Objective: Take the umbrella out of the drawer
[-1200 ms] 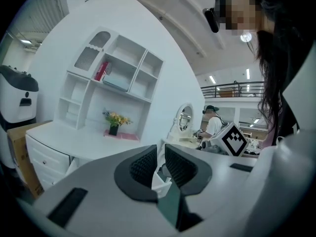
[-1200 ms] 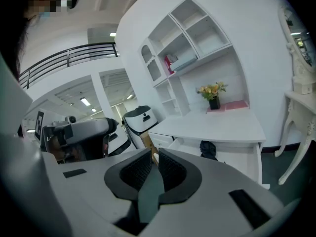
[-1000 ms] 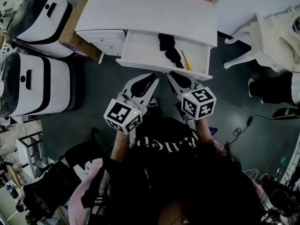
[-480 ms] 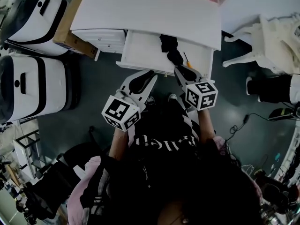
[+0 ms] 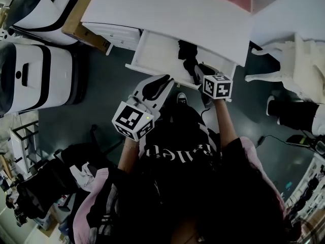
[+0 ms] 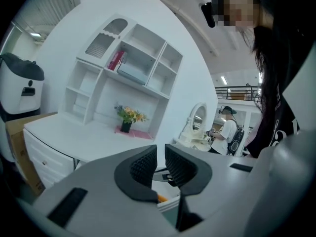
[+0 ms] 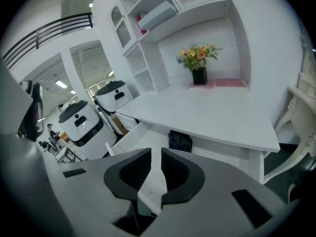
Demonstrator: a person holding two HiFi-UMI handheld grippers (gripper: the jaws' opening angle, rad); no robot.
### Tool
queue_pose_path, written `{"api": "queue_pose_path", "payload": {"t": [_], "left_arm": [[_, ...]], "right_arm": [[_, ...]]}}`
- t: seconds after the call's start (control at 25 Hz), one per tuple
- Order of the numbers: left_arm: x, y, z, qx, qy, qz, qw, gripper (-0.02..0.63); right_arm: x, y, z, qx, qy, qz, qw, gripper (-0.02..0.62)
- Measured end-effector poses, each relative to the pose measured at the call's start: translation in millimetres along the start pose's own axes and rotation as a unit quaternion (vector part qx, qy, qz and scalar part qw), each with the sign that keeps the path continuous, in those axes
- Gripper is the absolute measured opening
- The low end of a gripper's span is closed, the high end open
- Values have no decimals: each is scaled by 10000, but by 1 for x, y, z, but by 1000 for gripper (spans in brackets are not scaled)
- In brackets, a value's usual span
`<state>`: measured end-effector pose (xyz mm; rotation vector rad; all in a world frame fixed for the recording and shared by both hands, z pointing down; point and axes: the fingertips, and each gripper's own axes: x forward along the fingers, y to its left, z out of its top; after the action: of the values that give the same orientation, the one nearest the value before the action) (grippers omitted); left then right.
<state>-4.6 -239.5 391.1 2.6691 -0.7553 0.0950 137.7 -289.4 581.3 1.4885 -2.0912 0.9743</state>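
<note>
**Inspector:** What is standing on the floor?

**Assistant:** A white desk (image 5: 167, 14) is filling the top of the head view. Two white units (image 5: 35, 75) are standing to its left, and a carton (image 5: 78, 22) is sitting against its left end.

**Inspector:** And the drawer (image 5: 157, 55)?

**Assistant:** It is standing pulled out toward the person. The umbrella (image 5: 187, 52), black and folded, is lying inside it, right of middle. Its far end is running back under the desk top.

**Inspector:** Right gripper (image 7: 155, 162)?

**Assistant:** It is pointing down over the right part of the drawer, with its tips at the near end of the umbrella. I cannot tell whether it is touching. Its jaws are lying together with only a slit between them. Nothing is sitting in that slit, and the drawer's white is showing through it.

**Inspector:** Left gripper (image 5: 163, 80)?

**Assistant:** It is hanging outside the drawer, just before the front edge and to the left of the right gripper. Its jaws are likewise lying together, gripping nothing. It is well apart from the umbrella.
</note>
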Motion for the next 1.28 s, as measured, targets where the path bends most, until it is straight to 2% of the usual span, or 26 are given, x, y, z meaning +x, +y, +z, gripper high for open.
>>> {"api": "queue_pose_path", "payload": {"t": [0.16, 0.32, 0.44, 0.72, 0.92, 1.12, 1.28], "left_arm": [[10, 11, -4, -81, 70, 299, 9995, 58], [22, 21, -13, -173, 138, 570, 9981, 58], [24, 30, -19, -178, 205, 716, 9971, 58], [17, 45, -28, -236, 302, 1081, 9934, 58], [4, 53, -34, -303, 352, 1413, 9889, 58], [-12, 61, -41, -378, 368, 1728, 9835, 58], [-23, 61, -45, -429, 389, 1892, 9802, 58]], "right_arm": [[42, -29, -17, -43, 506, 62, 9987, 79], [73, -52, -33, 2, 957, 164, 9953, 172], [99, -60, -39, -126, 1145, 196, 9931, 194], [145, -87, -63, -271, 1707, -254, 9846, 259], [165, -96, -85, -51, 2028, -503, 9779, 268], [181, -98, -96, -301, 2108, -695, 9746, 273], [188, -97, -100, -345, 2095, -651, 9750, 276]]}}
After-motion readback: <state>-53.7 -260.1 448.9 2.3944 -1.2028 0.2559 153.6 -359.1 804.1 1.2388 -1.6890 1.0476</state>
